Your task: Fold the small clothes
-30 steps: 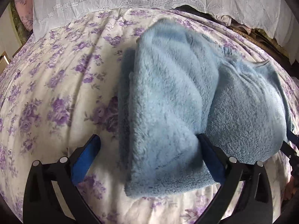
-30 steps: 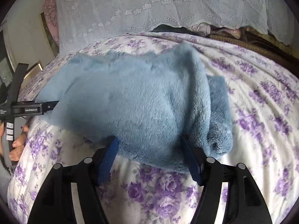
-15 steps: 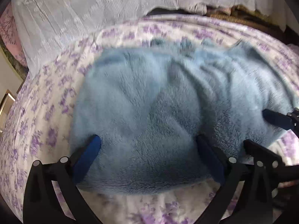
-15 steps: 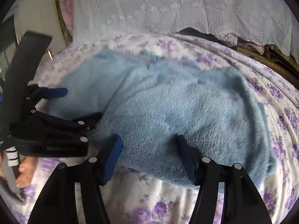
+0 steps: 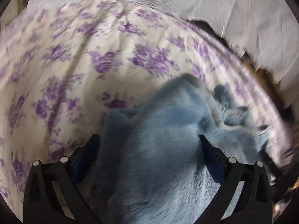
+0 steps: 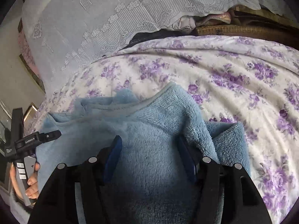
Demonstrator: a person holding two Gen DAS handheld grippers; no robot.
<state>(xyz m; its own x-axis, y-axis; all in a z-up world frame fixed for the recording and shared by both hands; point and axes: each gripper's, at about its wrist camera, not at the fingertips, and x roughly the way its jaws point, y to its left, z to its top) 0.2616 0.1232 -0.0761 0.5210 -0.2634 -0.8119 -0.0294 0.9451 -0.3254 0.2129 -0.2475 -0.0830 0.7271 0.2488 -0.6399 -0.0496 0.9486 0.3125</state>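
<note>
A light blue fleece garment lies bunched and folded on the flowered bedspread. My right gripper is shut on a thick wad of it. The fleece bulges up between the pads and spills over the right finger. In the blurred left wrist view the same fleece garment fills the gap of my left gripper, whose jaws stand wide. The left pad's inner face still shows. From the right wrist view, the left gripper's fingers reach the garment's left edge, with a hand holding its handle.
A white lace cloth hangs behind the bed. Dark clothes and a woven brown edge sit at the back right. Bare bedspread stretches left of and beyond the garment.
Both grippers swung sideways and rolled. The fleece, spread long across the bed a second ago, now sits bunched close between both pairs of jaws. Neither pair has changed its spread.
</note>
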